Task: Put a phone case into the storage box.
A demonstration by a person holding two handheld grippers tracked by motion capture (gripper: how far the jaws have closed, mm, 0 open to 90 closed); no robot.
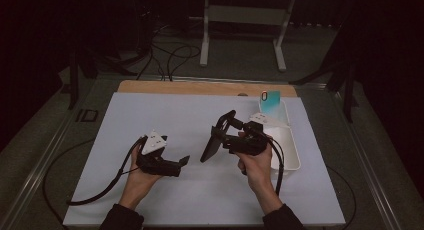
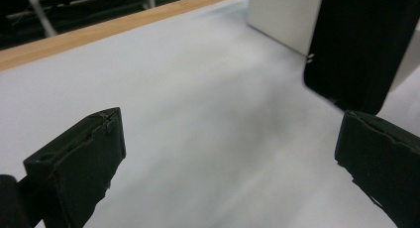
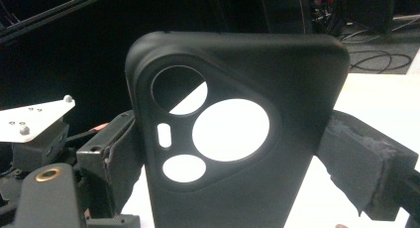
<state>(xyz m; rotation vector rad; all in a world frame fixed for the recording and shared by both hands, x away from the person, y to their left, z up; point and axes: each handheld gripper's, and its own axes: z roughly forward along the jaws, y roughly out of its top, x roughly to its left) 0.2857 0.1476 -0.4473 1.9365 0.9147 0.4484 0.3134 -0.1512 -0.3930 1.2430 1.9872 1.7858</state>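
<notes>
Black phone case (image 3: 237, 139) is held above the white table (image 1: 165, 110), pinched across its long edges by the right gripper (image 1: 225, 137); the left gripper (image 1: 167, 162) gapes empty nearby. Likely light and flexible, it seems best taken by the rims.

There are two hand-held grippers: the left hand-held gripper (image 1: 184, 161) and the right hand-held gripper (image 1: 223, 132). Two hands hold them, a left hand (image 1: 138, 178) and a right hand (image 1: 256, 166).

There are two phone cases. One is a black phone case (image 1: 210, 145) with four holes cut in it. The other is a blue-green phone case (image 1: 270, 102).

There is one white tray (image 1: 289, 149). There is one tabletop (image 1: 165, 115).
</notes>
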